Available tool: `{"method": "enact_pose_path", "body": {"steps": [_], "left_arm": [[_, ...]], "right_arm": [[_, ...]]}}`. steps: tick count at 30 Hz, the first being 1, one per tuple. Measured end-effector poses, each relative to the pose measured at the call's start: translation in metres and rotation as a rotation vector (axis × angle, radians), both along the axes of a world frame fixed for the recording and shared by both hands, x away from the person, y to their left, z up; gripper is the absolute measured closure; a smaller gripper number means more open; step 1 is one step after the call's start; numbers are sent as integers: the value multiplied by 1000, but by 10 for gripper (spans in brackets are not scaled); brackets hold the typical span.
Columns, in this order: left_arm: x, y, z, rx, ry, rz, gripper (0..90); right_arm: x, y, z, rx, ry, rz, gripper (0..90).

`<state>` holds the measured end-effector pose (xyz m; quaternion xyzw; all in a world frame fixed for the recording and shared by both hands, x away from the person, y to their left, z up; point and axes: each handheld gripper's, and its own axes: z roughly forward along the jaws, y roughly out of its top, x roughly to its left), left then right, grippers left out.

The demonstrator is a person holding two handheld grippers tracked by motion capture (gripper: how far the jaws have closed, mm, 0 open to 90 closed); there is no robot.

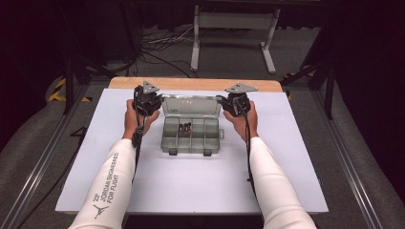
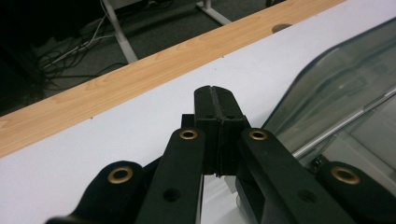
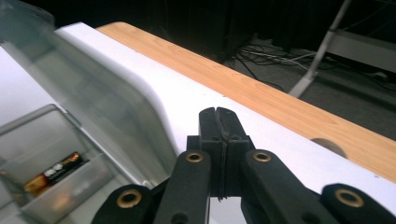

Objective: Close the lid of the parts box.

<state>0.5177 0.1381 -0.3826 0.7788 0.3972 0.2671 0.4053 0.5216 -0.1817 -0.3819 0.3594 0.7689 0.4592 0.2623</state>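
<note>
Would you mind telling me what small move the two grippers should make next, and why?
Probably push the open lid forward and down to shut the clear box: both the left gripper and right gripper are shut, empty, flanking the raised lid, and batteries already lie inside.

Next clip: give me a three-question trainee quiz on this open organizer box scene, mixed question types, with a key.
1. True or false: the lid of the clear organizer box stands open.
2. Multiple choice: the batteries lie in A) a back-row compartment, B) a front-row compartment, C) on the white table top.
3. Fill in: the left gripper and the right gripper both have their jaws ____.

Key: 1 true. 2 A. 3 shut, with nothing between them; one sits at each side of the lid.
</note>
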Motion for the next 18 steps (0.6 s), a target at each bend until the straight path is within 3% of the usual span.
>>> {"method": "enact_pose_path", "body": {"steps": [2, 12, 18], "left_arm": [[-1, 0, 0, 6, -1, 2, 900], [-8, 0, 0, 35, -8, -11, 899], [-12, 0, -3, 27, -14, -11, 899]], "right_arm": [[-2, 1, -1, 15, 3, -9, 900], [-9, 2, -2, 1, 1, -32, 900], [-14, 3, -3, -11, -19, -47, 900]]}}
